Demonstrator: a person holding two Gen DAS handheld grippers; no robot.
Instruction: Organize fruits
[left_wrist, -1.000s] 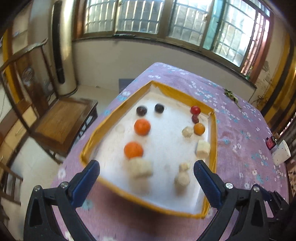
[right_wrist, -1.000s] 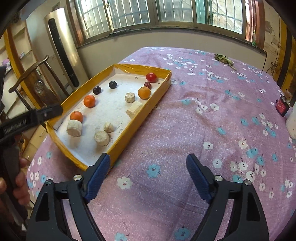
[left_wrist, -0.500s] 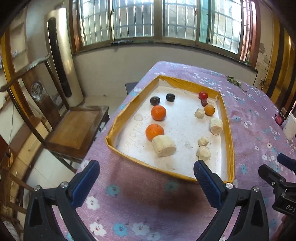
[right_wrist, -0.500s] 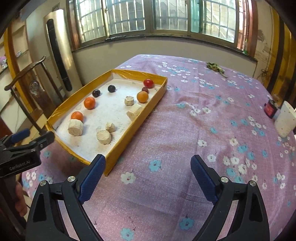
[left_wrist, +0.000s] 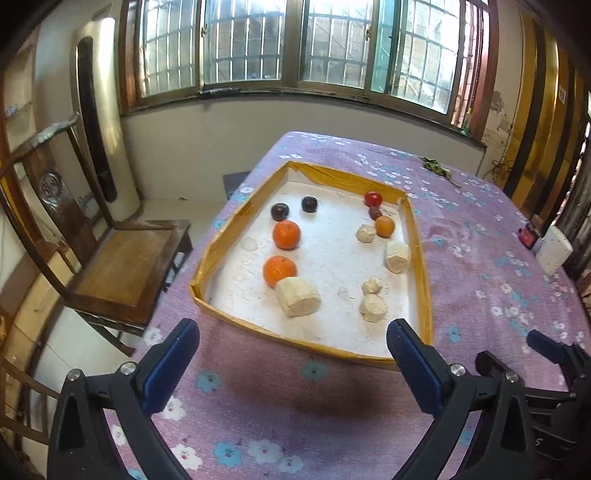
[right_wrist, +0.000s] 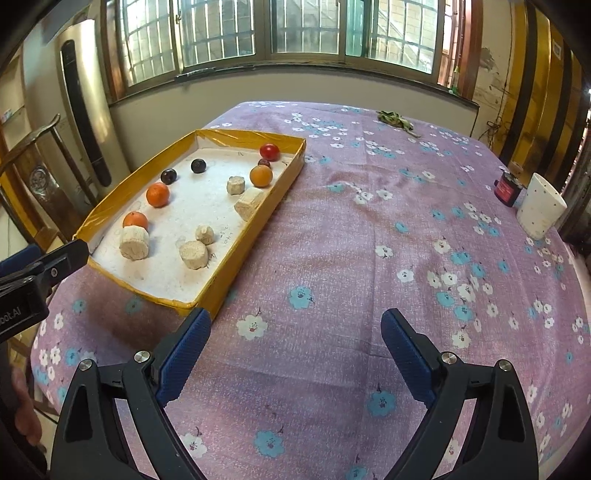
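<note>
Only the right wrist view shows the white cup (right_wrist: 540, 211); the tray (left_wrist: 424, 280) lies ahead of the wide-open left gripper (left_wrist: 291, 363) and forward-left of the wide-open right gripper (right_wrist: 295, 356).

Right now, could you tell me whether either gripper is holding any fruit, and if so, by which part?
Nothing is held. The left gripper and the right gripper both stand open above the tablecloth, and all the fruit lies in the tray.

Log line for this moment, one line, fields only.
phase: pre-grasp | left gripper: open, empty, short of tray | right gripper: open, empty, over tablecloth | oranges, other fruit: in tray, untouched
</note>
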